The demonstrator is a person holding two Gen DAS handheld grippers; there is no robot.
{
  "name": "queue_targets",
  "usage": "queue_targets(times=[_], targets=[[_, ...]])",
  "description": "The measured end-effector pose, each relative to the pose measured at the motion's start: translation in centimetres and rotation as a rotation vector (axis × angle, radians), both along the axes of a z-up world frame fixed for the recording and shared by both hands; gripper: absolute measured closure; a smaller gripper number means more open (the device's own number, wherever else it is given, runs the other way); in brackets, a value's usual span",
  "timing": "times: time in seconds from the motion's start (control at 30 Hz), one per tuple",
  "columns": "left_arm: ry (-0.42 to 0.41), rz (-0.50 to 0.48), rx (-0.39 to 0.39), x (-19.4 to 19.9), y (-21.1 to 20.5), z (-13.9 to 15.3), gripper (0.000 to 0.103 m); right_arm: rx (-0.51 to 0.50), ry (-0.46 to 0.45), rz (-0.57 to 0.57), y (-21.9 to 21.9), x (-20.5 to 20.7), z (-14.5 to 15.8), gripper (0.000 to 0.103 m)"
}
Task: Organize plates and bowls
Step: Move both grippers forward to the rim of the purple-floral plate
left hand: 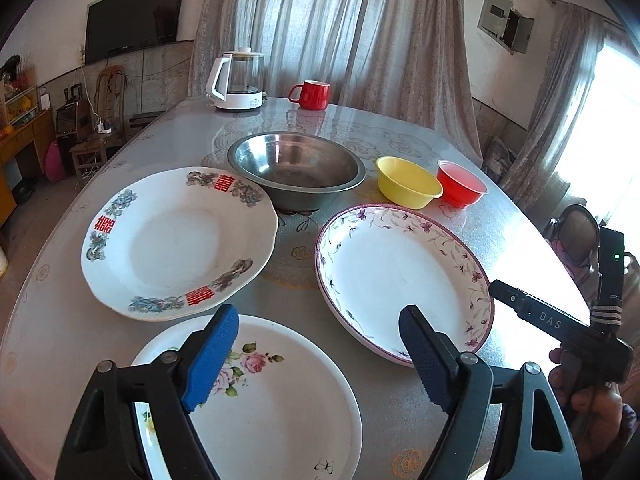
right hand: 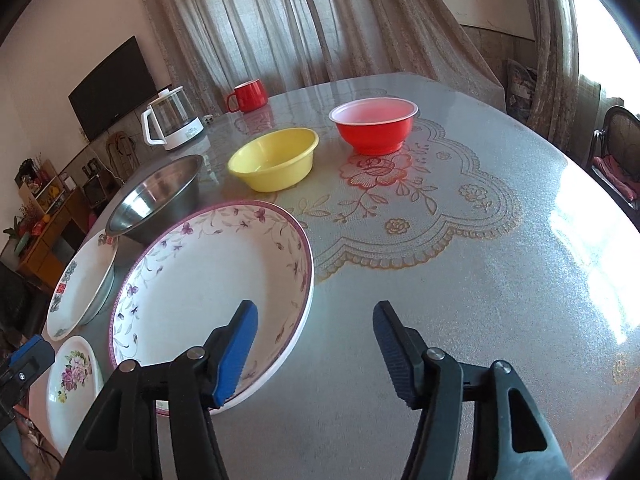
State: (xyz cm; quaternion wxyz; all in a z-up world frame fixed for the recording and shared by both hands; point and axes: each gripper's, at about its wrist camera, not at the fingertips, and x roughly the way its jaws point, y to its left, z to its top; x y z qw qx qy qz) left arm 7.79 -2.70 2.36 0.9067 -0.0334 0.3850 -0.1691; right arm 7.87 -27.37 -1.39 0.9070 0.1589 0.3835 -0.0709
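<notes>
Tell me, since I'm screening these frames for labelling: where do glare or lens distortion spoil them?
Left wrist view: window at right blown out white; table edge bows from the fisheye. Right wrist view: sun glare washes out the tabletop at right; curtains bend; dishes stay sharp.

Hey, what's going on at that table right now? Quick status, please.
Left claw open, empty, over rose plate. Right claw open, empty, at purple-rimmed plate edge. Plates, bowls all unstacked. Nothing in the way.

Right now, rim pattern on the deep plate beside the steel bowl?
Purple flowers and vines on the deep plate, purple edge; right wrist view.
</notes>
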Motion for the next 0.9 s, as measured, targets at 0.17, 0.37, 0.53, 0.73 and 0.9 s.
queue_targets(times=[0.17, 0.37, 0.53, 0.73, 0.9], targets=[[0.068, -0.030, 0.032, 2.4, -1.2, -0.7, 0.057, -0.002, 0.019, 0.008, -0.2, 0.8, -0.6, 0.055], [0.110, -0.095, 0.073, 4.8, -2.9, -1.6, 0.071, -0.011, 0.041, 0.032, -0.2, 2.4, -1.0, 0.067], [0.129, -0.107, 0.085, 6.3, -3.2, -2.3, 0.075, -0.005, 0.056, 0.032, -0.5, 3.2, -1.5, 0.067], [0.158, -0.147, 0.086, 7.7, -3.8, -2.9, 0.075, -0.021, 0.077, 0.051, -0.5, 4.0, -1.8, 0.067], [0.163, -0.174, 0.113, 9.1, -4.1, -3.2, 0.075, -0.015, 0.090, 0.077, -0.8, 5.0, -1.8, 0.067]])
